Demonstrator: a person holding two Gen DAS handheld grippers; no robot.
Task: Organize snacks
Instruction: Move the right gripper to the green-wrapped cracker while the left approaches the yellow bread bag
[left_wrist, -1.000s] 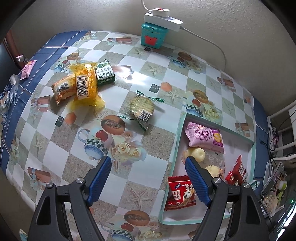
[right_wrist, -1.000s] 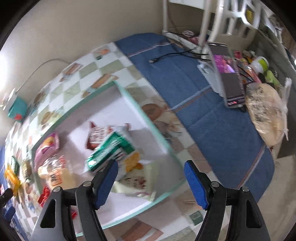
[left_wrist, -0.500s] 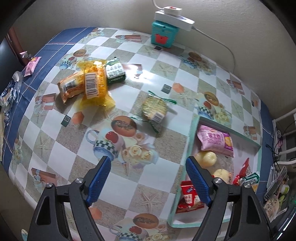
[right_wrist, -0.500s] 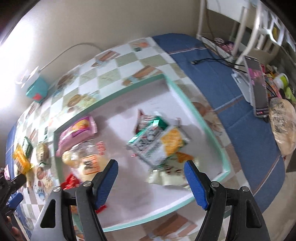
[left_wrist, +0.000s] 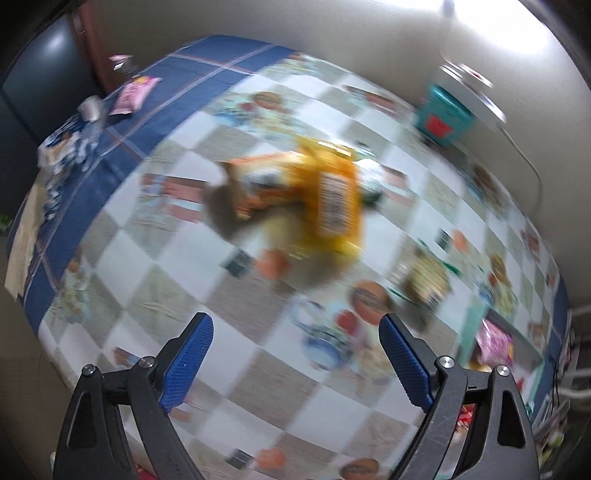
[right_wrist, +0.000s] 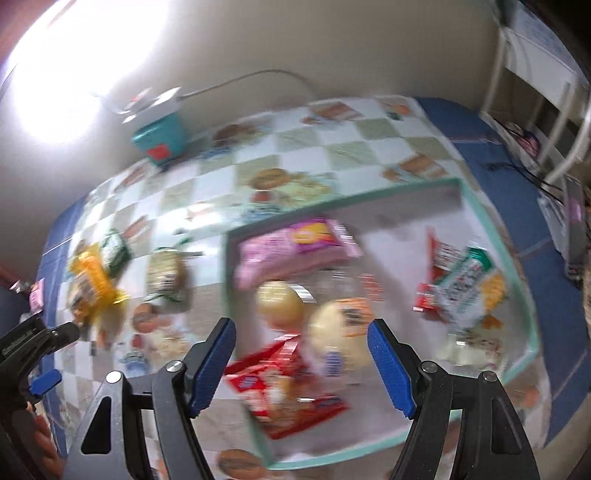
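yellow snack packets (left_wrist: 325, 195) at upper centre of left view on checked tablecloth (left_wrist: 155, 266), bare cloth below them, teal-rimmed tray (right_wrist: 517, 266) filling right view's centre, left gripper (left_wrist: 295, 354) jaws opening, empty, pointing steeply down, right gripper (right_wrist: 301, 365) jaws apart, empty, above tray

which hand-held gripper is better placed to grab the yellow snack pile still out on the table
Left. The left hand-held gripper faces the yellow snack pile on the bare cloth, jaws opening and empty. The right hand-held gripper is over the tray, which already holds snacks.
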